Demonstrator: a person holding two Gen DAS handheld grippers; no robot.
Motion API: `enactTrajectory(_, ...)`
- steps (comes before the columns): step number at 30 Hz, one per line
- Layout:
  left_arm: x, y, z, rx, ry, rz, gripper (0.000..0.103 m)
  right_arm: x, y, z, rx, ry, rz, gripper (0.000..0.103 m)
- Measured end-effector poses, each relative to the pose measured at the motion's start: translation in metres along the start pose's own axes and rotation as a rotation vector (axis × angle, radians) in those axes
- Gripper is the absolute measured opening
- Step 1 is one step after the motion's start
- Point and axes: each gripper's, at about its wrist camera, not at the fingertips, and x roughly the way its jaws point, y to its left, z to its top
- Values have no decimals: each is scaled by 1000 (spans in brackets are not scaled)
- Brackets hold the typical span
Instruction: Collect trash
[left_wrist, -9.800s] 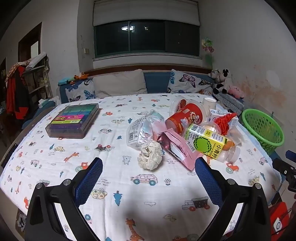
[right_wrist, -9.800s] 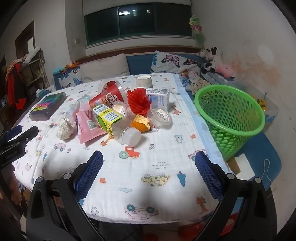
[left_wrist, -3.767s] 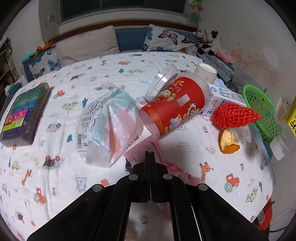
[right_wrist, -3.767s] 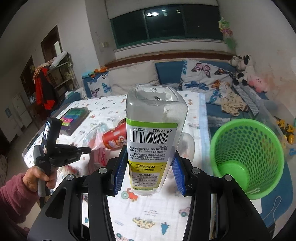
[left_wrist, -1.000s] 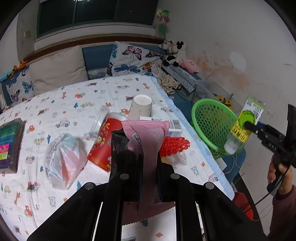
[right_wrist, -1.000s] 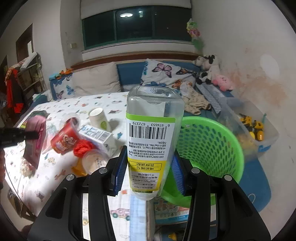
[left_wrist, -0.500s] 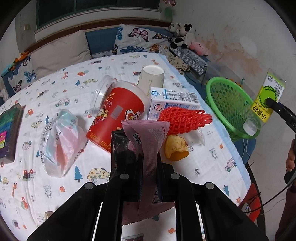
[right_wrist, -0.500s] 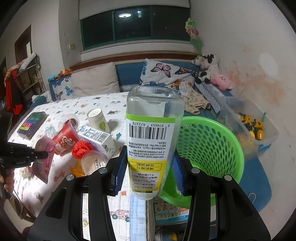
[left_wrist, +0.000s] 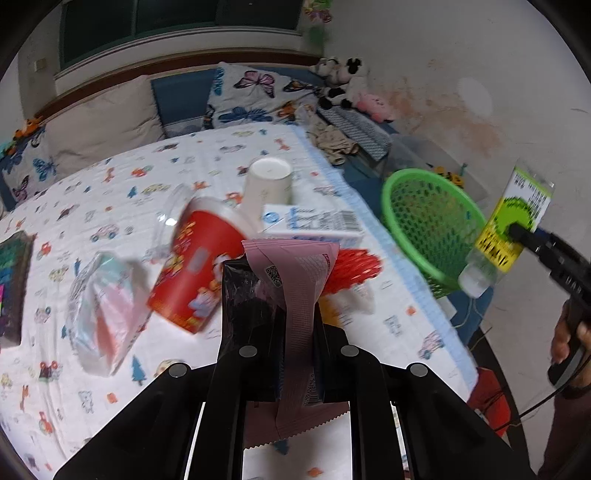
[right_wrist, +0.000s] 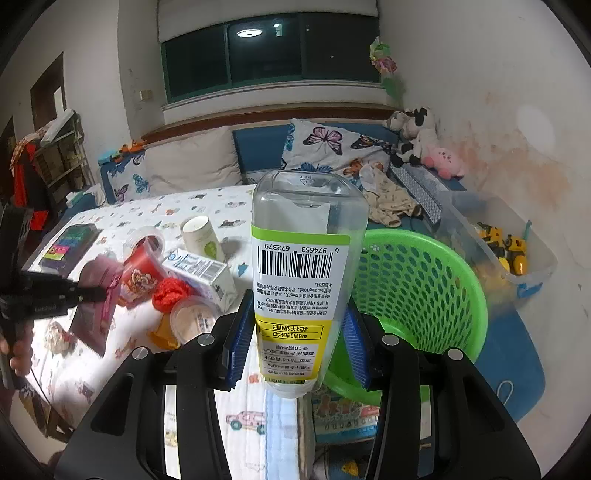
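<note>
My left gripper (left_wrist: 286, 332) is shut on a pink and black snack wrapper (left_wrist: 295, 280), held above the bed's trash pile. The same wrapper (right_wrist: 98, 295) shows at the left of the right wrist view, pinched by the left gripper (right_wrist: 92, 293). My right gripper (right_wrist: 295, 339) is shut on an upside-down clear plastic bottle (right_wrist: 303, 273) with a yellow-green label, held beside the green mesh basket (right_wrist: 417, 291). From the left wrist view the bottle (left_wrist: 509, 229) and right gripper (left_wrist: 517, 230) hang just right of the basket (left_wrist: 432, 229).
On the cartoon-print bed sheet (left_wrist: 110, 184) lie a red cup (left_wrist: 199, 266), white paper cup (left_wrist: 267, 184), milk carton (left_wrist: 314, 221), red foam net (left_wrist: 354, 266) and clear plastic bag (left_wrist: 103, 314). A clear toy bin (right_wrist: 506, 251) stands behind the basket.
The left gripper with the wrapper has shifted toward the basket side of the bed, blurring the view. The right gripper and its bottle have stayed still beside the basket.
</note>
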Motion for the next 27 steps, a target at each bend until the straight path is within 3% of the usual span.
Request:
enactTrajectory(13, 37, -83, 56, 96, -26, -171, 12, -30, -14, -38, 48, 13, -19, 46)
enactTrajectory(27, 120, -176, 108, 178, 13, -239, 13, -43, -36, -69, 108, 14, -46, 46)
